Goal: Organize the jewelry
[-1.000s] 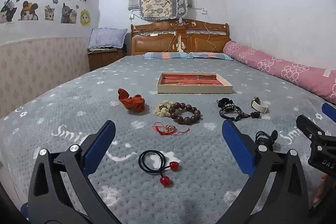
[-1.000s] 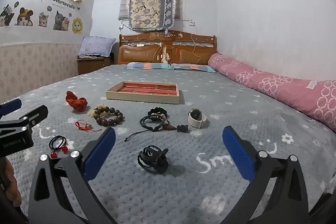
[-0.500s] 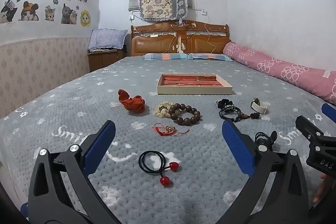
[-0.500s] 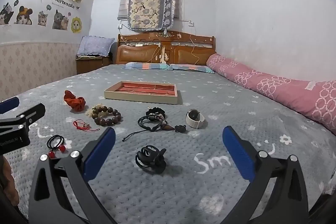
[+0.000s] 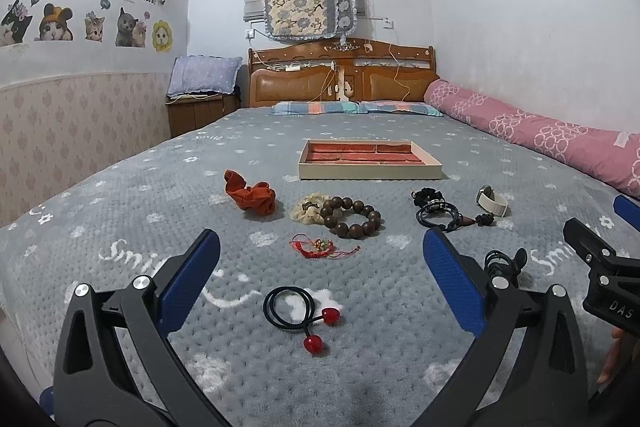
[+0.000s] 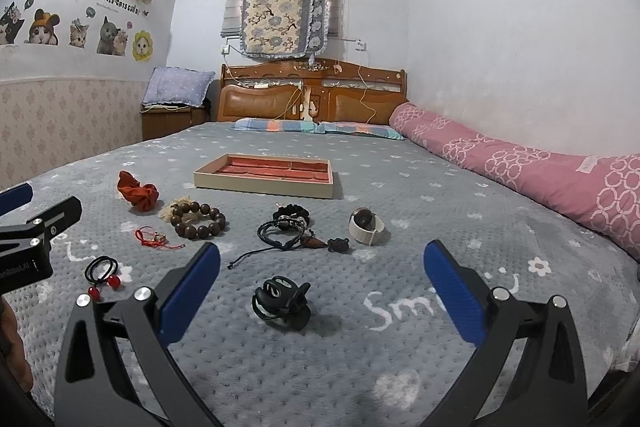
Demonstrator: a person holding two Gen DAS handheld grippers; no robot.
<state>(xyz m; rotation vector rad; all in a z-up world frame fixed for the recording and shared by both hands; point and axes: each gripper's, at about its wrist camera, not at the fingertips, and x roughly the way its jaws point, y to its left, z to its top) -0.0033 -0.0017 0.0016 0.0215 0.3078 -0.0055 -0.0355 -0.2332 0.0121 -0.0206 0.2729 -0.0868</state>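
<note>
Left wrist: left hand-held gripper (image 5: pixel 320 269) agape above hair tie (image 5: pixel 298 311); right hand-held gripper (image 6: pixel 320 271) agape, empty.

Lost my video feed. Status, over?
Left gripper open, right gripper open, both empty. Tray empty, jewelry on the bed. Hair tie nearest left, clip nearest right. Nothing blocking.

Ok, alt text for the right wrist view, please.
The open right gripper hovers above a black hair claw on a grey bedspread. Beyond lie bracelets, a wooden bead bracelet, a white-strapped watch and an empty red-lined tray.
</note>
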